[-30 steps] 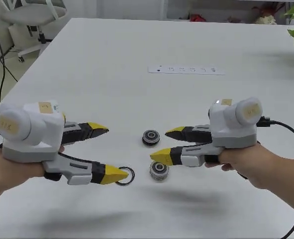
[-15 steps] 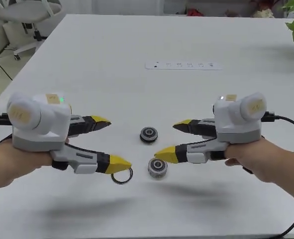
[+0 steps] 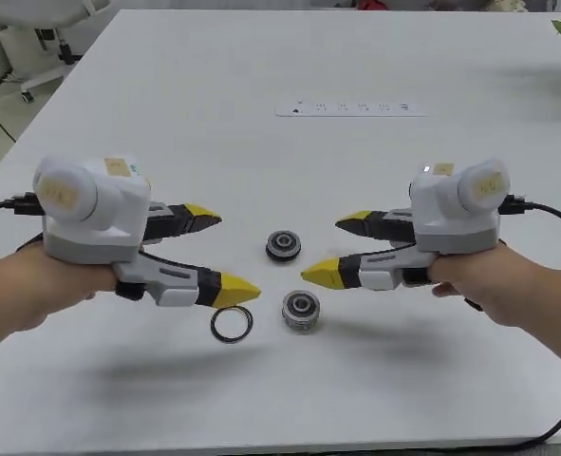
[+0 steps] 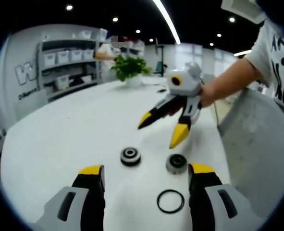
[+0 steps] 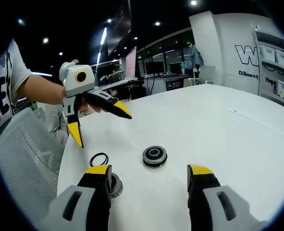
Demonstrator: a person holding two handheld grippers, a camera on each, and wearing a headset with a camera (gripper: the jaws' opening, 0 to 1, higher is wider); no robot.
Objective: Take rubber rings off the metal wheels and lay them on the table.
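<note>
Lab or office workspace, long white table (image 3: 261,66), shelves of storage bins (image 4: 65,65), desk monitors (image 5: 154,67)

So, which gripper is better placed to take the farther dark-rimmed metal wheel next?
Probably the right gripper: open, with the farther metal wheel nearly centred between its jaws. The left gripper, also open, has the loose black rubber ring lying before it.

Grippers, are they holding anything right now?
No. The left gripper and right gripper are open and empty; the rubber ring and wheels lie on the table.
</note>
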